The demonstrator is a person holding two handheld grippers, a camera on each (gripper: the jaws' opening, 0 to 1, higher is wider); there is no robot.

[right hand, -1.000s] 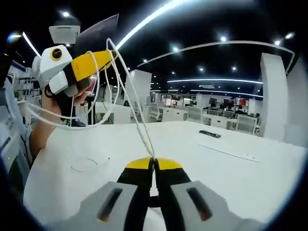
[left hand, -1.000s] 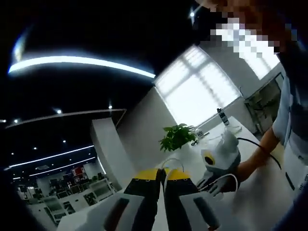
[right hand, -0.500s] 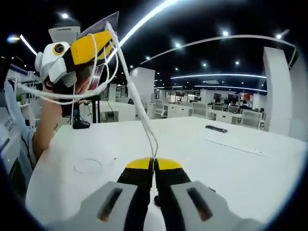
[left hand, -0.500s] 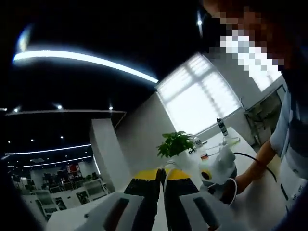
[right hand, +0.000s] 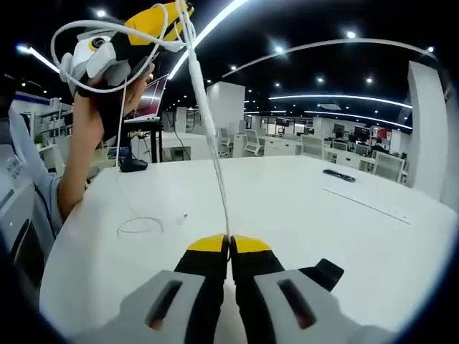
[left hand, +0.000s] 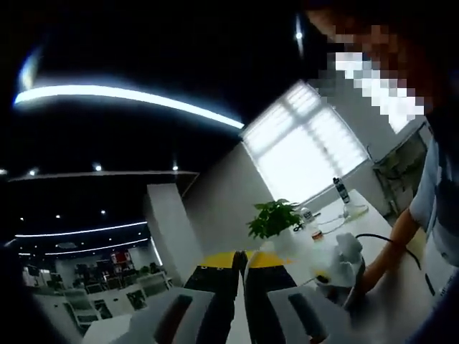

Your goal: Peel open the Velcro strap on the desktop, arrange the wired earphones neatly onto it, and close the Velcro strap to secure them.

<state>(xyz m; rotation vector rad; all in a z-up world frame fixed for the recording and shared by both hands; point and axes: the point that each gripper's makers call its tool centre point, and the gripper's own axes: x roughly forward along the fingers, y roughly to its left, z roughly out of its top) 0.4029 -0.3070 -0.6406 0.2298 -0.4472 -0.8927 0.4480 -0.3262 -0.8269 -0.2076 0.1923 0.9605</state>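
Around the work stood a white surface (right hand: 301, 215) in an open office, with a laptop (right hand: 149, 100) on a stand at its far left edge, a dark flat item (right hand: 338, 175) farther off to the right, and chairs and desks behind. In the right gripper view the right tool (right hand: 229, 244) had its jaws pressed together on the white earphones cable (right hand: 208, 122), which ran taut upward to the left tool (right hand: 168, 13), held high in a person's hand; several loops of the cable hung around that yellow tip, and a slack end lay curled on the surface (right hand: 140, 226). A black Velcro strap (right hand: 326, 274) lay on the surface just right of the right tool, partly hidden behind it. In the left gripper view the left tool's jaws sat closed (left hand: 244, 259); the cable between them was hard to make out. Beyond them were a potted plant (left hand: 274, 218), a bottle (left hand: 339, 190) and bright windows (left hand: 315, 143), with the right tool's white body (left hand: 341, 261) partly cut off below.
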